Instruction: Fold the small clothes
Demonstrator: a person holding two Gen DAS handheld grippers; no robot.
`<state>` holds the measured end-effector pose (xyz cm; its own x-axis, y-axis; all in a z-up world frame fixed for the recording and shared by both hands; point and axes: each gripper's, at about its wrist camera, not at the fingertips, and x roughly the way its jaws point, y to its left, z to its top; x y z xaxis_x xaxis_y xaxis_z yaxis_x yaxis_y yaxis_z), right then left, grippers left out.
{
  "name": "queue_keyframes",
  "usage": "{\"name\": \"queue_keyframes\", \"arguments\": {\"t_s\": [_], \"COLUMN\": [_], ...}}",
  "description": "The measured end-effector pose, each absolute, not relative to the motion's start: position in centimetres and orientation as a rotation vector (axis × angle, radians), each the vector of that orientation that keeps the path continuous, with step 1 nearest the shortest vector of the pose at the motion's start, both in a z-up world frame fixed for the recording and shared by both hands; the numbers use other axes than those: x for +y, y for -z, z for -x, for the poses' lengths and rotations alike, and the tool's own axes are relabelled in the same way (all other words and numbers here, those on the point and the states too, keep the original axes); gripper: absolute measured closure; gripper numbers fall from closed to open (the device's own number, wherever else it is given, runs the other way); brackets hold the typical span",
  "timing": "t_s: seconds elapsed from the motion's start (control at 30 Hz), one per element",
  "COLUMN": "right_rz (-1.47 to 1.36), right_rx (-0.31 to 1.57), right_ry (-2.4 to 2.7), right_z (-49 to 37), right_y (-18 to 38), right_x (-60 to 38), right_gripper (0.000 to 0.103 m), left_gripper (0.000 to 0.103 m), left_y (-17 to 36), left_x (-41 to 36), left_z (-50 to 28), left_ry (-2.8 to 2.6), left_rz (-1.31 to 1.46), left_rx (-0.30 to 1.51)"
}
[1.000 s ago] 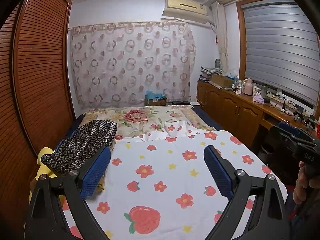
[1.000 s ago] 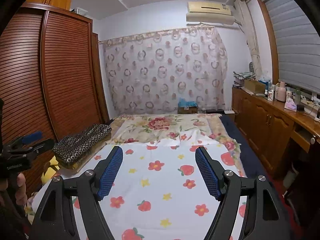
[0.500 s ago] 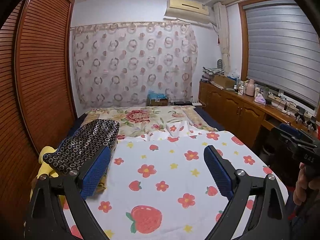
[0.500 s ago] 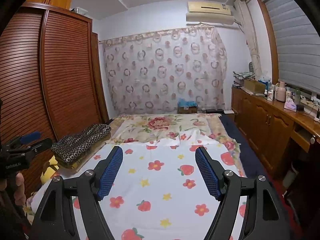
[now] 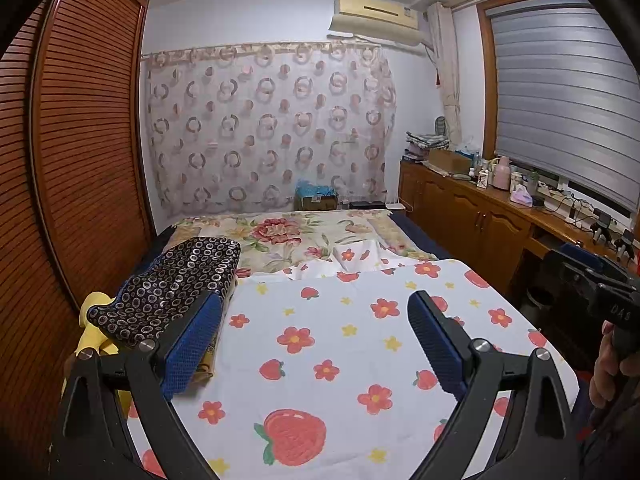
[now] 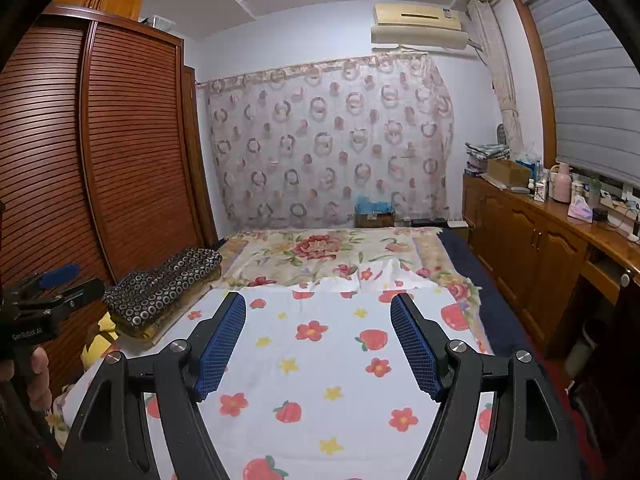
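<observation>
Little has changed in the last second: the left gripper [image 5: 314, 300] has been swung a tiny bit, so the dark cloth with rings [image 5: 172, 284] is now seen a bit higher past its left finger, and the right gripper [image 6: 318, 300] has hardly been moved at all. Both pairs of blue fingers are spread wide, and nothing is held between them. The dark cloth (it looks folded flat) is laid on something yellow [image 5: 94, 304], out beyond the left finger in both views. Between the fingers, only the strawberry sheet [image 5: 340, 344] is seen, spread smooth on the bed. No loose small clothes can be found on it. So no folding is being done right now. The scene fits two stories: a folded piece has been put aside, or a piece is yet to be fetched. Which one cannot be told.
</observation>
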<state>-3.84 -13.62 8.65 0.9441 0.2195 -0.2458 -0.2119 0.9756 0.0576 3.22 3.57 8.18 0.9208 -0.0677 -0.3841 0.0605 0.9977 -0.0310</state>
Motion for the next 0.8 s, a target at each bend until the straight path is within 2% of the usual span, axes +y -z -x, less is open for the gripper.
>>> {"name": "queue_keyframes", "arguments": {"t_s": [0.8], "right_rz": [-0.026], "right_rx": [0.254], "right_ry": [-0.224], "right_z": [3.75], "right_y": [-8.7], "right_x": [-14.5], "right_gripper": [0.026], "left_gripper": [0.008], "left_y": [-8.2], "left_x": [3.7], "left_z": [-3.1], "left_ry": [0.067], "left_rz": [0.019], "left_rx": [0.395]}}
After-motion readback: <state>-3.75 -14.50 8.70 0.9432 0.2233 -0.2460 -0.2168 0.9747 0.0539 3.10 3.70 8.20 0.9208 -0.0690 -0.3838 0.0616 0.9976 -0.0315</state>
